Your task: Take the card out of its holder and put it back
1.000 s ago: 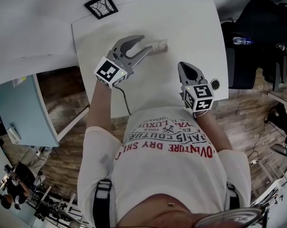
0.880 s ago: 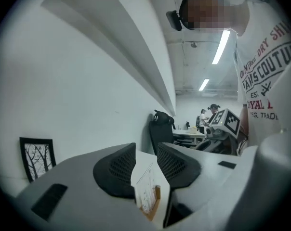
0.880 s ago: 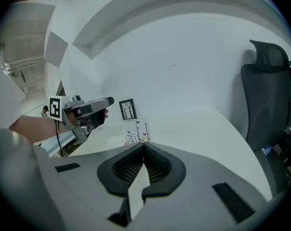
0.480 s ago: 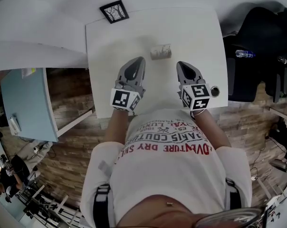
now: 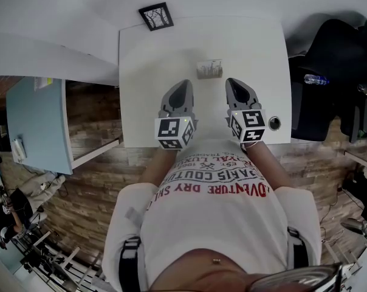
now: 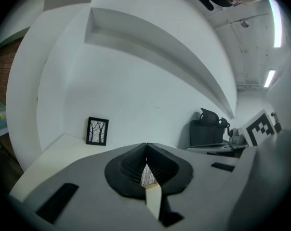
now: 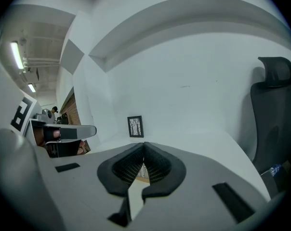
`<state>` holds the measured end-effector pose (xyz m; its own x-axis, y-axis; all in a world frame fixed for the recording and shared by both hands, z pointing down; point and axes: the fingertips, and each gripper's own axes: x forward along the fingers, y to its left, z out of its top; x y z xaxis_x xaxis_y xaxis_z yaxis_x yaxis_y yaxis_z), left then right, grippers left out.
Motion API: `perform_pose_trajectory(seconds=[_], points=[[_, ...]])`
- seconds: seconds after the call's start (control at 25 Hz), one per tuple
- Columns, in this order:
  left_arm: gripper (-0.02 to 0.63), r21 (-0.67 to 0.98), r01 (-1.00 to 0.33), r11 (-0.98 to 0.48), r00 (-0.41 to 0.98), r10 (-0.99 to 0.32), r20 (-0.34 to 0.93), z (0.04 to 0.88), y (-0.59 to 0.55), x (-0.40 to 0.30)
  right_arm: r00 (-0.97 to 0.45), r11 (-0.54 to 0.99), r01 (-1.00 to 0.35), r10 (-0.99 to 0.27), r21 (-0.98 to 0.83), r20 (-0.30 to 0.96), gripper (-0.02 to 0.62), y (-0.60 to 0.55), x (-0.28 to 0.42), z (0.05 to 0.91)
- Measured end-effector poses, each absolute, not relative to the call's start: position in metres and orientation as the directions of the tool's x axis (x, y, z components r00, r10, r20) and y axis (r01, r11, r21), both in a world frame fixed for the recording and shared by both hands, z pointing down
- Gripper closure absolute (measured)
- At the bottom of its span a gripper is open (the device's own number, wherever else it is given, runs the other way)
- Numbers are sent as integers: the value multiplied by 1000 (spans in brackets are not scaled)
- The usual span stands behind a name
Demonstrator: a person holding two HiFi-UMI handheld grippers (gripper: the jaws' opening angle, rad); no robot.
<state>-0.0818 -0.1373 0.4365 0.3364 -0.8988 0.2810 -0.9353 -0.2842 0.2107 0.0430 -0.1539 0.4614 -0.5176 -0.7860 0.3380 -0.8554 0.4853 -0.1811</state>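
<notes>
The card [image 5: 209, 67] stands in its holder [image 5: 208, 75] at the upper middle of the head view, on the white table [image 5: 144, 84]. Just below it, the left gripper [image 5: 184, 85] and the right gripper [image 5: 234, 83] flank it without touching. Both have their jaws pressed together with nothing between them. A framed picture [image 5: 156, 16] sits at the table's upper left corner.

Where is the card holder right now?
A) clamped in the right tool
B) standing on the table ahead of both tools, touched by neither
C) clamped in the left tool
B: the card holder stands on the table beyond the shut left tool and right tool, clear of both.
</notes>
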Motion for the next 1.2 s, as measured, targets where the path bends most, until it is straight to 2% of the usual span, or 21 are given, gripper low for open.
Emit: perform_pose_trajectory(seconds=[0.28, 1.2], points=[[578, 146, -947, -287, 319, -897, 305, 437, -133, -69, -514, 506, -855, -800, -112, 310, 574, -151, 43, 452], [578, 164, -947, -278, 316, -898, 306, 433, -117, -77, -548, 555, -828, -768, -81, 332, 575, -131, 30, 446]])
